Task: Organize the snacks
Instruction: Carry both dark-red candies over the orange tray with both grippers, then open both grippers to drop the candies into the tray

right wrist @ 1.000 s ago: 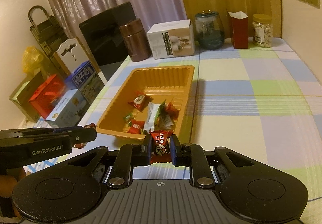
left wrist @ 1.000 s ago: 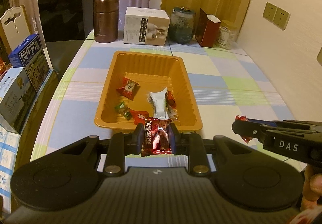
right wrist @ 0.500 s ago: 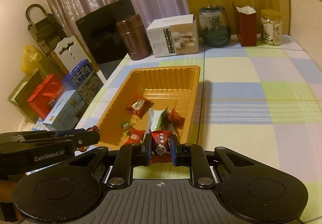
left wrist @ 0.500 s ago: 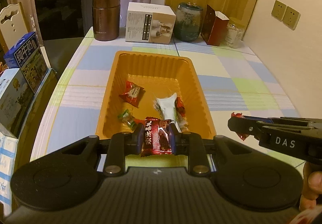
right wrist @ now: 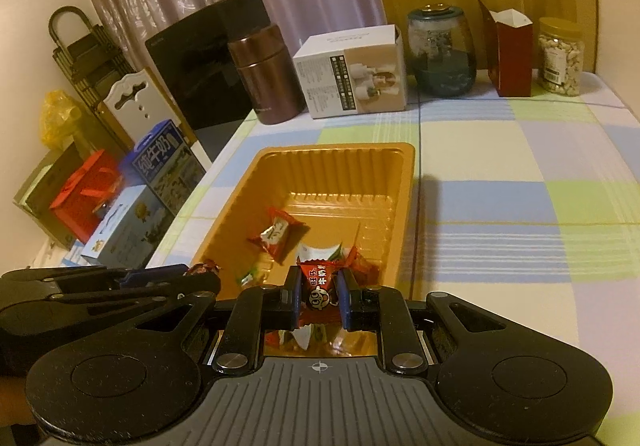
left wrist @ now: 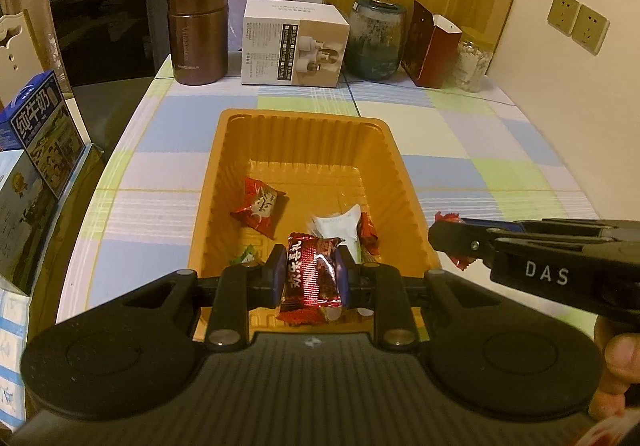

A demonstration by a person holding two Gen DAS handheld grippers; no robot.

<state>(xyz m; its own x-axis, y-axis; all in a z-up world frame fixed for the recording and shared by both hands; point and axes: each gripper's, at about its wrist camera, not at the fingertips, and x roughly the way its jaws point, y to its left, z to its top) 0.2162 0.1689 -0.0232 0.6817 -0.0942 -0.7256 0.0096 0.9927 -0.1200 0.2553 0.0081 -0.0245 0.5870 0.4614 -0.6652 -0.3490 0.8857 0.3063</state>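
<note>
An orange plastic tray (left wrist: 304, 133) (right wrist: 332, 165) lies on the checked tablecloth and holds several wrapped snacks, among them a red candy (left wrist: 259, 206) (right wrist: 277, 233) and a white packet (left wrist: 338, 226). My left gripper (left wrist: 311, 274) is shut on a dark red snack pack (left wrist: 310, 278), held over the tray's near end. My right gripper (right wrist: 320, 296) is shut on a small red candy (right wrist: 319, 288), also over the tray's near end. In the left wrist view the right gripper (left wrist: 456, 240) is at the tray's right rim. The left gripper shows at the left in the right wrist view (right wrist: 200, 278).
Along the table's far edge stand a brown flask (left wrist: 198, 29), a white box (left wrist: 294, 43), a dark glass jar (left wrist: 376, 39), a red carton (left wrist: 432, 45) and a nut jar (left wrist: 474, 59). Milk cartons (left wrist: 38, 125) and a black chair (left wrist: 100, 9) are left of the table.
Both grippers have moved forward from before the tray's near rim to over its near end, each still holding its snack. The tray looms larger in both views.
</note>
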